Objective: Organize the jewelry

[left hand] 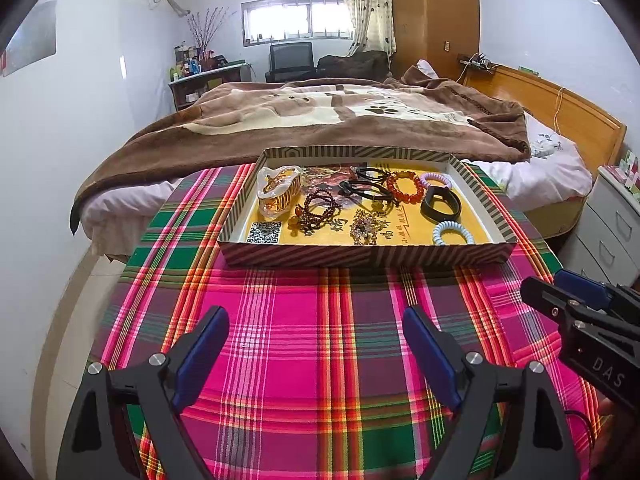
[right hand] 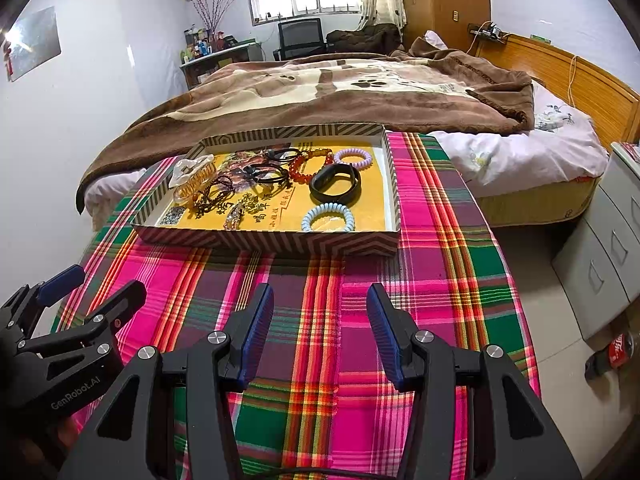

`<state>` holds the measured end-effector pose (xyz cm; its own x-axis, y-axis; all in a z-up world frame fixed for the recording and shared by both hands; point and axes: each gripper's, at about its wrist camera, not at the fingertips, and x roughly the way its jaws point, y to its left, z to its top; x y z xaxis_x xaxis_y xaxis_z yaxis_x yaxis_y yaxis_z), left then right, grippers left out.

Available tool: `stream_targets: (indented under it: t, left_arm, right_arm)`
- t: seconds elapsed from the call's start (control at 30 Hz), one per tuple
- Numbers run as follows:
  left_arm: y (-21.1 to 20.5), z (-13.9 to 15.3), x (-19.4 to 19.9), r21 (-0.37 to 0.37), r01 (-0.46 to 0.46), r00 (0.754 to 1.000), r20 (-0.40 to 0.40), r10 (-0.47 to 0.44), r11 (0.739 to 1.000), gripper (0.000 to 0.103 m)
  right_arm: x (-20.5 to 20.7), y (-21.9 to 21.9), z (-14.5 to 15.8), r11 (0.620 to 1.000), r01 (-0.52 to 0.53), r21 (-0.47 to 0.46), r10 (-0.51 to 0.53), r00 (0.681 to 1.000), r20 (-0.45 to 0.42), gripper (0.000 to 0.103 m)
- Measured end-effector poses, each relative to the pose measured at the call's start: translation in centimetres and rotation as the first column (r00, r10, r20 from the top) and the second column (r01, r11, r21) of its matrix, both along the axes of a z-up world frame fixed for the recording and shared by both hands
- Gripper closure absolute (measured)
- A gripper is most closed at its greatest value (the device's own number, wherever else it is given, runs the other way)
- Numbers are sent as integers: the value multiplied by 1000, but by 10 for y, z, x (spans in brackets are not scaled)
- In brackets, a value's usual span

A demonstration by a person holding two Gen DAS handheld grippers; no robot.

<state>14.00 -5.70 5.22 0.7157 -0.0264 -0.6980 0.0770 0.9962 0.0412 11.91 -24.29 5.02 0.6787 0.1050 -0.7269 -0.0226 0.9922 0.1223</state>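
Plaid tablecloth [left hand: 312, 320] bare before striped jewelry tray [left hand: 360, 256], left claw [left hand: 316, 344] apart, right claw [right hand: 320, 320] apart, both empty

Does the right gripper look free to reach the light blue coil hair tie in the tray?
Probably yes: the right gripper is open and empty, the light blue coil hair tie lies uncovered behind the low tray wall.
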Motion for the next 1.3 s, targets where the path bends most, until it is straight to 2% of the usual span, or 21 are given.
stream_targets:
  t: [1.3]
  left_arm:
    - [3, -3, 3, -10, -4, 1000, -13, 4, 1000, 15]
  right_arm:
    - [1, 1, -3, 1000, -2, -2, 2, 1000, -7, 54]
